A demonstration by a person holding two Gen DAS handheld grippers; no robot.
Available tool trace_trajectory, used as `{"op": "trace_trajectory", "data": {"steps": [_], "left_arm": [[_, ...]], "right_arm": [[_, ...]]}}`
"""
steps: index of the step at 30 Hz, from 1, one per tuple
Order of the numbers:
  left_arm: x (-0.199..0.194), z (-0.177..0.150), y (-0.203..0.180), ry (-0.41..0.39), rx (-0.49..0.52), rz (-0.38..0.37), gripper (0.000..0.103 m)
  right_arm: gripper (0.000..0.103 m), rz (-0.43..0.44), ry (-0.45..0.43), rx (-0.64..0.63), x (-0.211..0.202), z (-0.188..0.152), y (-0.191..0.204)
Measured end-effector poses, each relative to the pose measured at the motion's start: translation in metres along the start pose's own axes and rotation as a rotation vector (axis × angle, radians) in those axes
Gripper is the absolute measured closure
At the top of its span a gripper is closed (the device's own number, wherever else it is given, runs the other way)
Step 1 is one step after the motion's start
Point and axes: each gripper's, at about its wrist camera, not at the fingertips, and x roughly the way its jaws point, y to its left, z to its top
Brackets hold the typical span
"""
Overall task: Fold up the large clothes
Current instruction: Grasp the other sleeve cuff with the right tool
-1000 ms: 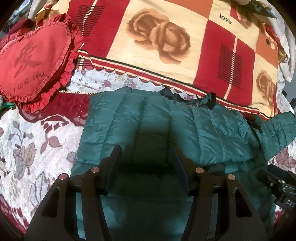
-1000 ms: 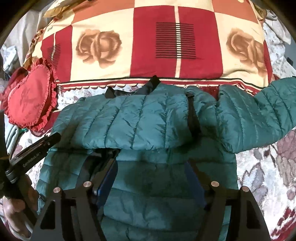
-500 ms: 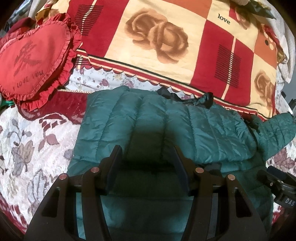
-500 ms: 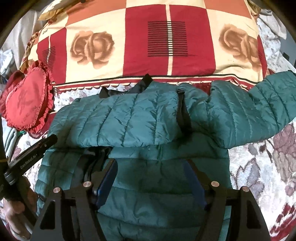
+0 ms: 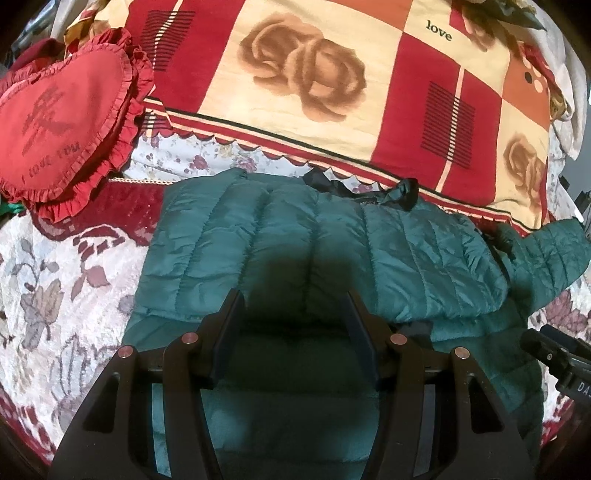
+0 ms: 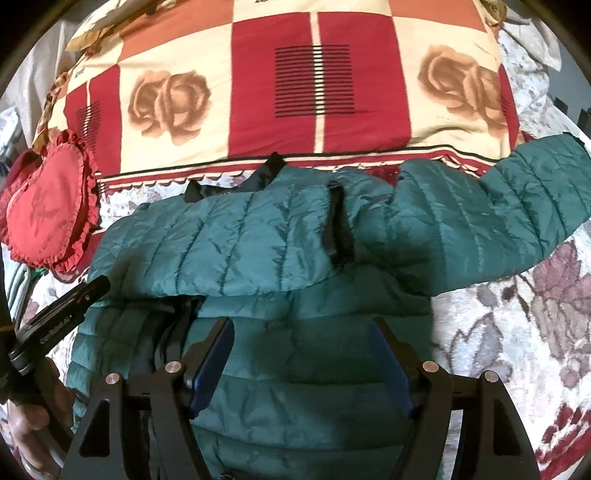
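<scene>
The green quilted jacket [image 6: 295, 258] lies on the bed [image 5: 66, 280], one sleeve folded across, the other outstretched. Left gripper [image 5: 295, 321] and right gripper [image 6: 303, 347] hover above it, jaws apart, empty, likely poised for the next fold.

jacket [image 6: 280, 236] on bedspread [image 6: 517, 332], pillow [image 5: 62, 122] left

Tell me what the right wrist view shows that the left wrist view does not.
Only the right wrist view shows the jacket's whole outstretched sleeve and a hand on the other tool. Only the left wrist view shows the word "love" on the quilt. Both show the green jacket, the heart pillow and open grippers above it.
</scene>
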Motion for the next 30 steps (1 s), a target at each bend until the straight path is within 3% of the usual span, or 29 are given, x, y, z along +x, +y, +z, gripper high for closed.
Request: {"op": "trace_trajectory", "data": {"steps": [24, 30], "left_arm": [[0.009, -0.004, 0.007, 0.042, -0.041, -0.021, 0.047], [0.006, -0.008, 0.009, 0.042, -0.057, -0.043, 0.047]], "right_arm": [[0.027, -0.051, -0.006, 0.044, 0.000, 0.006, -0.032], [0.027, -0.118, -0.054, 0.111, -0.009, 0.022, -0.083]]}}
